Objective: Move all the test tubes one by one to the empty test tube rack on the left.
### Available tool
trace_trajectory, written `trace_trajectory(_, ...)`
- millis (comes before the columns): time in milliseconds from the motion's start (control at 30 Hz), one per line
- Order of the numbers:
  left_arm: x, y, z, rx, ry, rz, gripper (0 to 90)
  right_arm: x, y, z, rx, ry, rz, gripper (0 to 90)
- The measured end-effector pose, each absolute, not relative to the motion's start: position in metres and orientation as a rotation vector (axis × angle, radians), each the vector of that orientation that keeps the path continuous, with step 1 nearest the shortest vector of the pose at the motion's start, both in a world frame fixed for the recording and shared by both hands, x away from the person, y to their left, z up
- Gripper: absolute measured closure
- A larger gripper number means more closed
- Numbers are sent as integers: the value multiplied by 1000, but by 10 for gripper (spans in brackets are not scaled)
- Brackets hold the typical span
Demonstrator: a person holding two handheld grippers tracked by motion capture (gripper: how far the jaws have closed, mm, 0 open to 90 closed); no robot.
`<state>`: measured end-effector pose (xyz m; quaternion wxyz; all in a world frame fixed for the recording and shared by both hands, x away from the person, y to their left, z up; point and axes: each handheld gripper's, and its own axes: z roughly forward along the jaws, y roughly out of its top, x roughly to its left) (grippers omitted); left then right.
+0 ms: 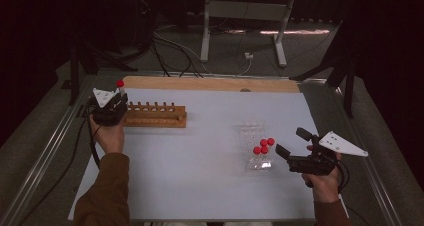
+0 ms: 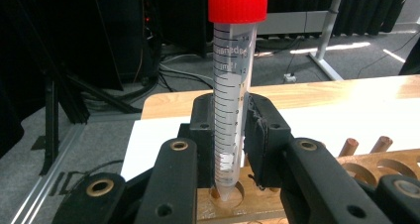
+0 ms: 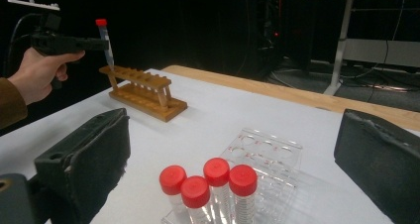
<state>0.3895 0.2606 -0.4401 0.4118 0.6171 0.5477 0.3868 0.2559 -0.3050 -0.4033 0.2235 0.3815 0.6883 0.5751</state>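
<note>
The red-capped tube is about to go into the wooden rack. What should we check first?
1. Left gripper shut on the red-capped tube: ok.
2. Tube upright: ok.
3. Tip over the end hole of the wooden rack: ok.
4. Tube seated fully: not ok, only the tip is at the hole.
5. Right gripper open, apart from the four capped tubes in the clear rack: ok.

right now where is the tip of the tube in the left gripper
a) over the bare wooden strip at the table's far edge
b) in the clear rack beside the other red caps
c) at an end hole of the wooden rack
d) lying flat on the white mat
c: the left gripper holds the red-capped tube upright, its pointed tip at a hole of the wooden rack.
</note>
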Motion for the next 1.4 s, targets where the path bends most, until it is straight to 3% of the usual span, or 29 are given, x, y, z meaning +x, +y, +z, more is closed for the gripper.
trace_trajectory(567, 389, 259, -467, 1600, 1440, 909, 755, 255, -303, -404, 1042, 1911, 1596, 8)
trace_trajectory(1400, 386, 265, -474, 1598, 1472, 886, 705, 253, -306, -401, 1040, 1895, 1611, 8)
